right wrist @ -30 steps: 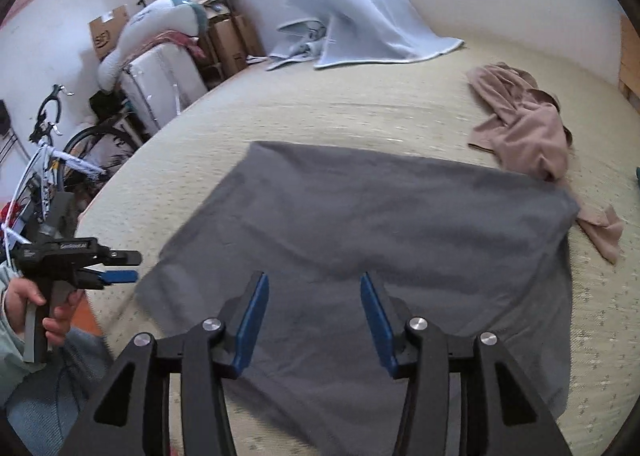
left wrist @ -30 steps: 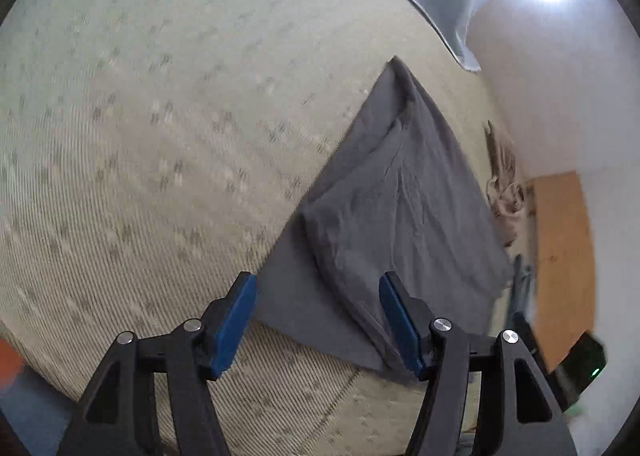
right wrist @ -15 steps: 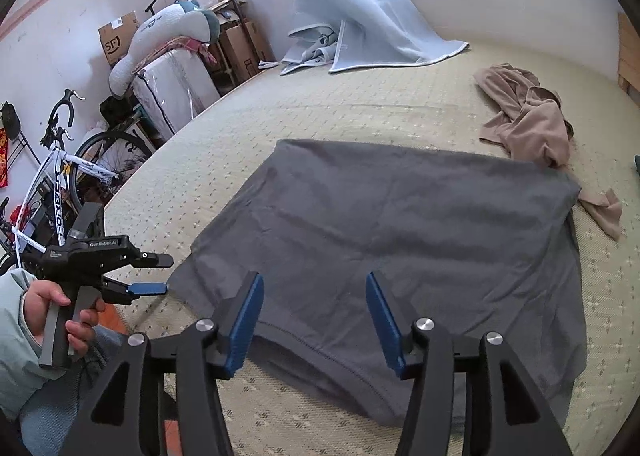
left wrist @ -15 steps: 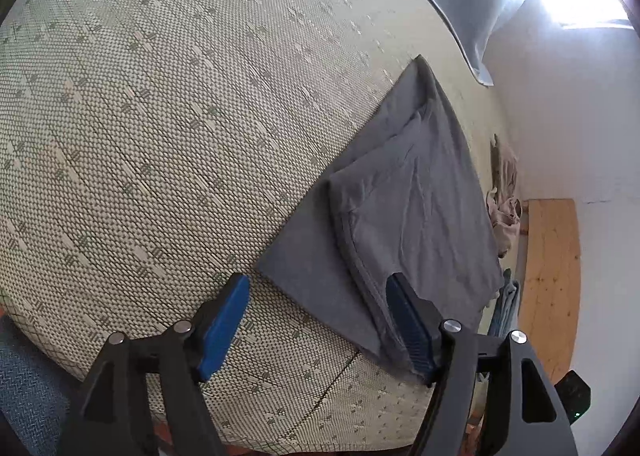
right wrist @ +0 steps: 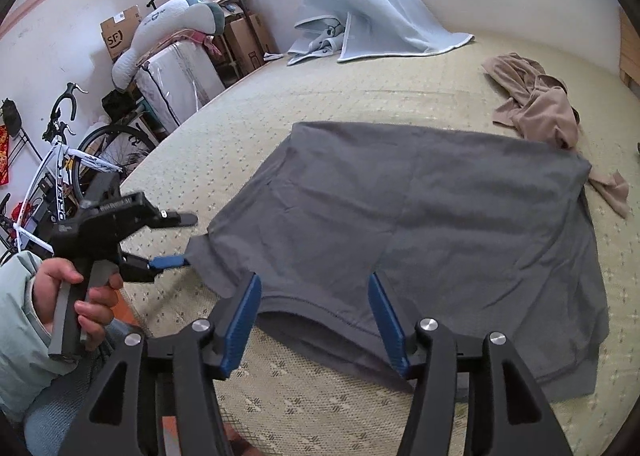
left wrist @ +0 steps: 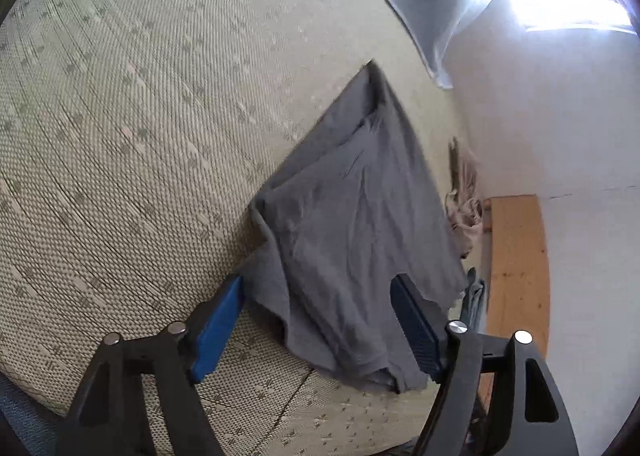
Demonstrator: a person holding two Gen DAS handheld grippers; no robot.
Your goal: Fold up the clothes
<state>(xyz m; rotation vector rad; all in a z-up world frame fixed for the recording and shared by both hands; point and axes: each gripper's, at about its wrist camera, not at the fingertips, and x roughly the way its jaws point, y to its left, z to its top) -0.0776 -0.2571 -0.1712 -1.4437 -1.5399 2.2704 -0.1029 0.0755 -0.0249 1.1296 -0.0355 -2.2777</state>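
Note:
A grey garment lies spread on the woven bed mat, partly folded, with its near hem doubled over. My right gripper hovers over that hem; its jaws are opening, with cloth below and between the blue pads but not pinched. In the left wrist view the same grey garment runs away from my left gripper, whose jaws are closing around its near corner without pressing it. The right wrist view also shows the left gripper, held by a hand, with its lower pad at the garment's left corner.
A tan garment lies crumpled beyond the grey one, and a light blue blanket is heaped at the far end. A bicycle, boxes and a clothes rack stand left of the bed. A wooden board runs along the wall.
My right gripper has drawn back to the garment's near hem and its jaws have widened. The left gripper has swung onto the near corner, where the cloth now looks bunched.

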